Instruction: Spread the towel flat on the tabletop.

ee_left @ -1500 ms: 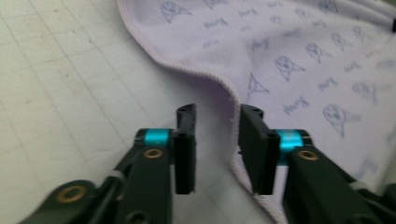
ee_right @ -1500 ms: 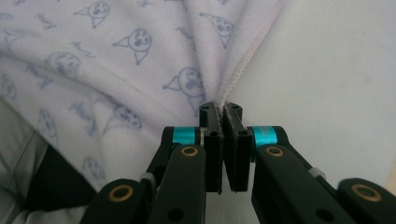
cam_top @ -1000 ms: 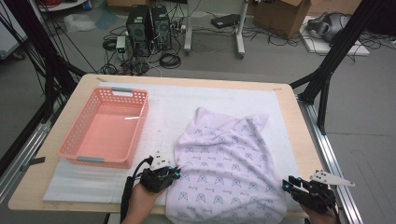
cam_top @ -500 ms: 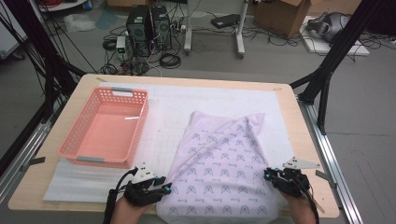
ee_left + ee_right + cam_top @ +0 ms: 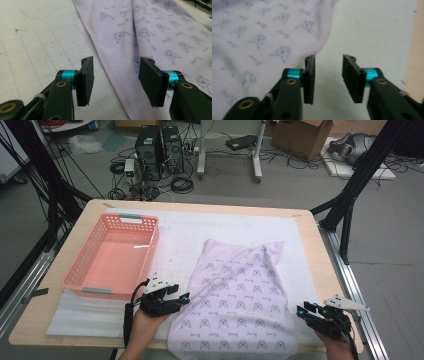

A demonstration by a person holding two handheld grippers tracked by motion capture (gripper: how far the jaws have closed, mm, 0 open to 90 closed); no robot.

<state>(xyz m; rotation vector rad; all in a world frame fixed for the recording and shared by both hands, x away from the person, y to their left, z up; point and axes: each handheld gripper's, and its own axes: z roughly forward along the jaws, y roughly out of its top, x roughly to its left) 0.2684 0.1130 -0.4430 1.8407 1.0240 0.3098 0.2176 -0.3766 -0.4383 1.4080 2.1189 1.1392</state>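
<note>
**Both claws open at the cloth's near edges, nothing gripped**

Lab room, grey floor with cables and computer towers behind; light wooden counter (image 5: pixel 320 270) topped with a white gridded mat (image 5: pixel 190 237). On the mat, right of centre, lies the pale lilac printed cloth with small blue motifs (image 5: pixel 240 305), rumpled, far corners folded in, near end reaching the counter's front edge. It lies flat, not lifted.

Risks, as judgement:
- Left hem runs between the left jaws but lies on the mat below the pads; closing at this height could catch air or only the thin seam, which would slip out on a lift.
- The right claw sits over bare mat beside the cloth's edge; closing here would miss the fabric altogether.
- If only one side catches, the cloth would drag skewed and bunch worse.
- Near end at the front edge: a pull toward the person could slide it off the counter.

Left claw (image 5: pixel 116 75): jaws have just been opening, now standing moderately wide, straddling the cloth's left hem; pads do not press it. Right claw (image 5: pixel 329 75): jaws have just been opening after a closure, now moderately apart, empty, the cloth's right edge just beside the left pad, whether touching I cannot tell.

Pink plastic lattice basket (image 5: pixel 112 257) stands at the counter's left, empty, well apart from the cloth.
</note>
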